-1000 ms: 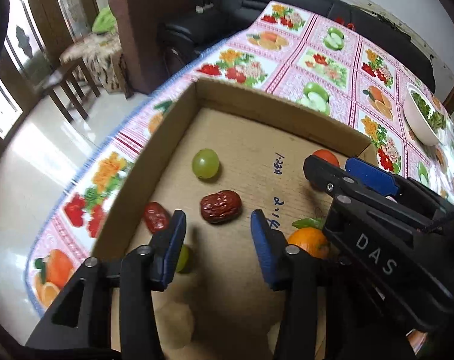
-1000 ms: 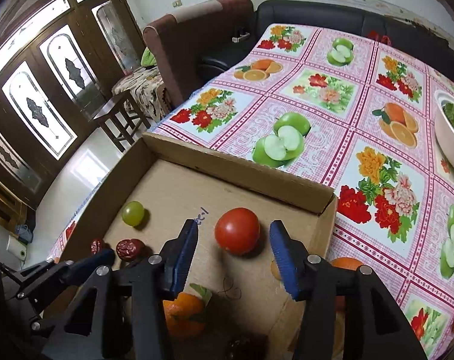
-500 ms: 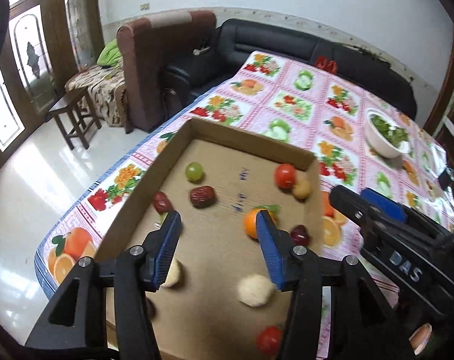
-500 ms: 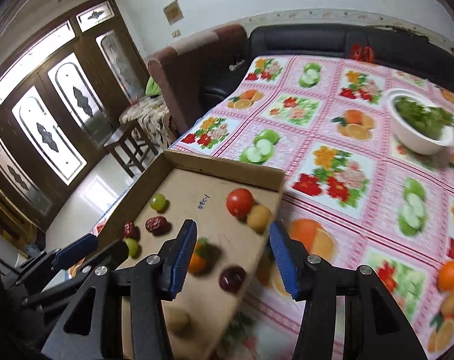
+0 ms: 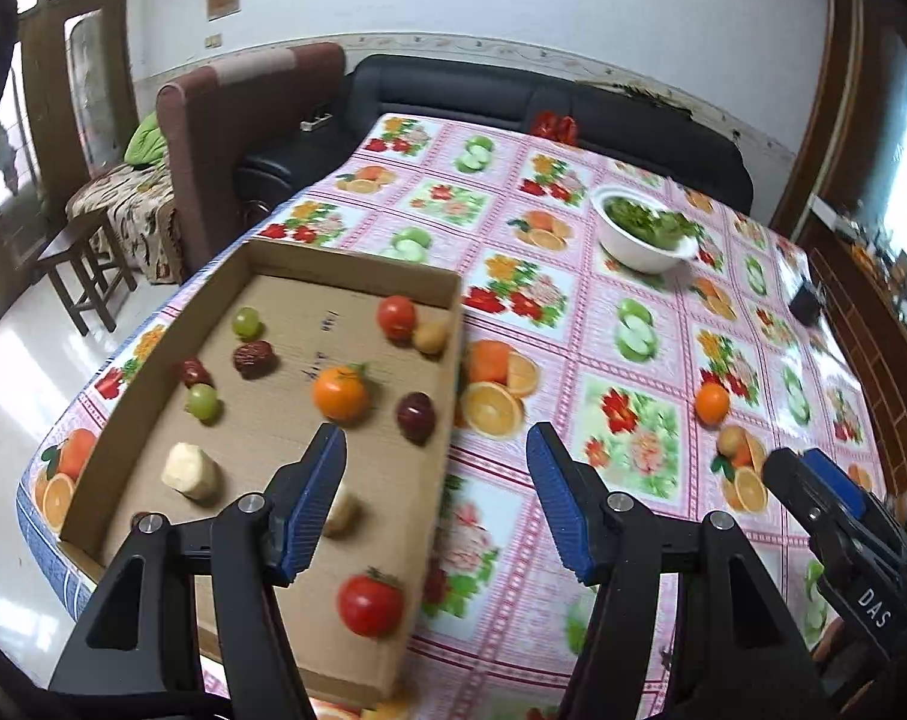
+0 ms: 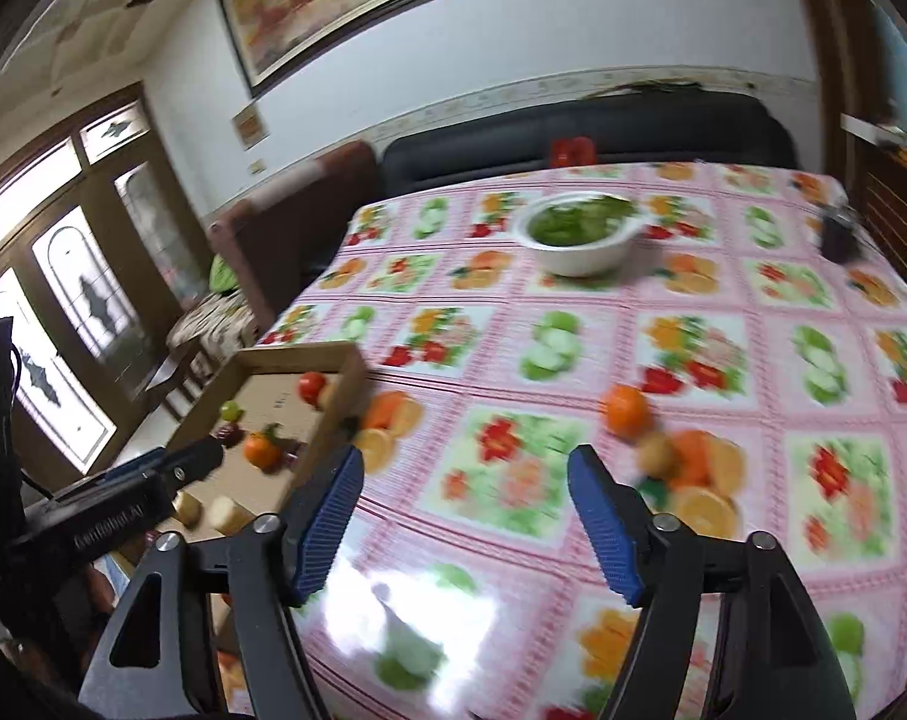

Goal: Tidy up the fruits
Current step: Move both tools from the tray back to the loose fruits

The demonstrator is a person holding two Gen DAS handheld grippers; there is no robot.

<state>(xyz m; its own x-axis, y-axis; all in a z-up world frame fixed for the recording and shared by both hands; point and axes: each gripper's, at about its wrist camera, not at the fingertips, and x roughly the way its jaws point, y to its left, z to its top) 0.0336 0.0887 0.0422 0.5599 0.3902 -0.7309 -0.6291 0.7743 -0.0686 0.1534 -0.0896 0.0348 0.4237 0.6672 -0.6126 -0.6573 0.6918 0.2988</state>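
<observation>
Table (image 5: 573,312), under a pink fruit-print cloth; bears all items below.

Cardboard tray (image 5: 447,372), shallow, at the table's left edge. Contents:
- tangerine with leaf (image 5: 339,394), centre;
- two tomatoes, one near the far wall (image 5: 396,316), one near the front (image 5: 369,605);
- pale peeled fruit piece (image 5: 188,470), by the left wall;
- dark plum-like fruit (image 5: 416,416), against the right wall;
- two green grapes (image 5: 246,322) (image 5: 202,401);
- two red dates (image 5: 253,357) (image 5: 193,371);
- small tan fruit (image 5: 429,336) touching the far tomato.

White bowl of greens (image 5: 639,240), far side of the table, well apart from the tray.

Left gripper (image 5: 435,504), blue pads spread wide, nothing between them, above the tray's right wall.

Right gripper (image 6: 465,525), pads likewise spread and empty, above bare cloth.

Loose orange (image 6: 626,411) and small tan fruit (image 6: 656,455), on the cloth beyond the right gripper, close together.
</observation>
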